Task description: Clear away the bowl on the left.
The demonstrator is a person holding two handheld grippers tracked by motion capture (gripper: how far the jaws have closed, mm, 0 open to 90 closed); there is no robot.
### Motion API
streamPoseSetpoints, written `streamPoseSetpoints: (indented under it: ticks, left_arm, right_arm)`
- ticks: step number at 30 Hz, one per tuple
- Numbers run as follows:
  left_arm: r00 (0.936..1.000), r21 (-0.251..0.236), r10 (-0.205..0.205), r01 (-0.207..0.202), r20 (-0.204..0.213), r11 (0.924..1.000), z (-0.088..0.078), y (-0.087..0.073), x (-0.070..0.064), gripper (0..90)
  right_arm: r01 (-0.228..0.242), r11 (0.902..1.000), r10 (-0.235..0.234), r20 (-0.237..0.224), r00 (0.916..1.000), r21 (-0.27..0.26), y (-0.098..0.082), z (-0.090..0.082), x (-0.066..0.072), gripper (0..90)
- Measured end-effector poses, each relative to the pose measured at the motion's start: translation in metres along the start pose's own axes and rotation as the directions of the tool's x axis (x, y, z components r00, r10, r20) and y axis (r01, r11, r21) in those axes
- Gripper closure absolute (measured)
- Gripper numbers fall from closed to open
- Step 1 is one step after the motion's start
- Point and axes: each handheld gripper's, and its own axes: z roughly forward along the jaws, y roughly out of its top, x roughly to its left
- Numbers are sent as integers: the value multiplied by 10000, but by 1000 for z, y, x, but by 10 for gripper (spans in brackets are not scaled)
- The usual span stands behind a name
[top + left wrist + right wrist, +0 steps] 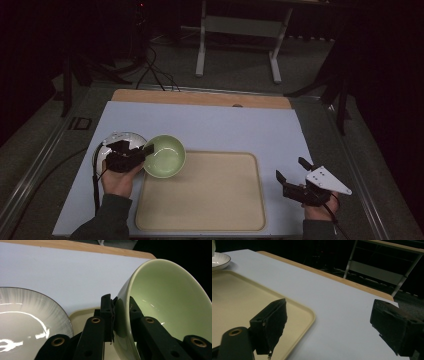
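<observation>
Over the tray's [200, 220] near-left corner, your left gripper [142, 151] is clamped on the tilted green bowl's [167, 157] rim, beside one grey plate [112, 140]. Your right gripper [291, 171] hovers right of the tray with its tongs wide apart, empty. One bowl, one plate, one tray.

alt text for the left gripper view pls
The left gripper is shut on the rim of a pale green bowl, one of its black fingers outside the wall and one inside. A grey-streaked plate lies to the left, and a beige tray on the white tabletop behind.
</observation>
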Motion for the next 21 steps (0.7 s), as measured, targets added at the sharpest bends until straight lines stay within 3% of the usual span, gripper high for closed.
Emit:
streamPoseSetpoints:
  ticks: [21]
  left_arm:
    - [9994,355,309,-314,152,9989,12,-5,-13,813]
  right_arm:
    - [32,10000,-32,-5,10000,1,0,0,0,135]
